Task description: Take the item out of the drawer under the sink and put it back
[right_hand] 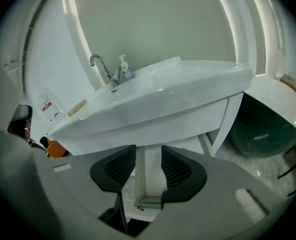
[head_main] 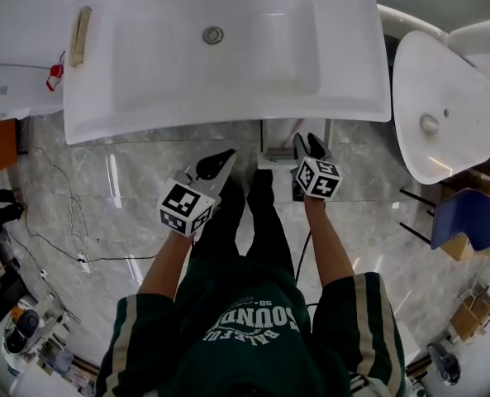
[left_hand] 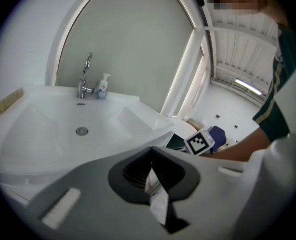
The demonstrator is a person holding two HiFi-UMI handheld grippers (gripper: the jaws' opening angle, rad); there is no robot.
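The left gripper point(head_main: 218, 162) hangs over the marble floor point(head_main: 104, 197), just short of the sink's point(head_main: 344, 56) front rim and clear on all sides. In the left gripper view its jaws are pressed together on a thin white sachet point(left_hand: 157, 199) with a little red print, which stands on edge between the pads point(left_hand: 133, 171) and sticks out toward the camera. From there the basin lies open ahead, with the faucet point(left_hand: 85, 79) and a soap bottle point(left_hand: 104, 85) at its back edge. The right gripper point(head_main: 309, 145) sits close under the sink's front rim, near the left one but not touching it. In its own view its jaws are closed to a middling gap on a white upright panel point(right_hand: 148, 154) below the basin. The panel's two edges meet the pads point(right_hand: 175, 169), and a grey ledge point(right_hand: 148, 202) crosses its foot. To the right a white oval fixture point(head_main: 443, 106) and a blue chair point(head_main: 468, 217) narrow the floor there. A cable point(head_main: 63, 222) trails across the wider floor on the left.
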